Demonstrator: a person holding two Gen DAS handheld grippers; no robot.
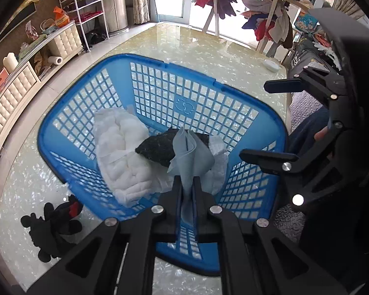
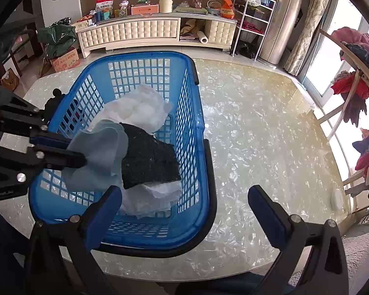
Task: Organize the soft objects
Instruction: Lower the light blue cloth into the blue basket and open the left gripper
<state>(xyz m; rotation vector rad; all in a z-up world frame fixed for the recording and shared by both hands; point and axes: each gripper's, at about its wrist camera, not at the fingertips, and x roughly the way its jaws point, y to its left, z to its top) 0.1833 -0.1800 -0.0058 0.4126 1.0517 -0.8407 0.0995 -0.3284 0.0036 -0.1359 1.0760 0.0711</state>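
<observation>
Your two grippers hang over a glossy, pearl-flecked cream tabletop (image 2: 258,132). On it, below both pairs of jaws, stands a blue plastic lattice laundry basket (image 1: 61,132) with a dark rim.

Inside the basket, ahead of your left jaws, lies a large crumpled white quilted cloth (image 1: 125,152). Just to its right, a dark speckled fabric piece (image 1: 157,150) rests on top of it and on another white sheet.

Your left gripper (image 1: 187,186) has its jaws pressed together on a pale grey-blue thin cloth (image 1: 189,152). The cloth stands up from between the jaws and fans out over the basket's interior, above the dark piece. In the right wrist view the same cloth hangs from those jaws, beside the dark fabric.

Your right gripper (image 2: 184,194) has its jaws wide apart with nothing between them. One jaw sits over the near end of the basket, the other over bare tabletop to the basket's right.

Left of your left jaws, outside the basket on the tabletop, lies a small black plush toy with a red patch (image 1: 54,221).
</observation>
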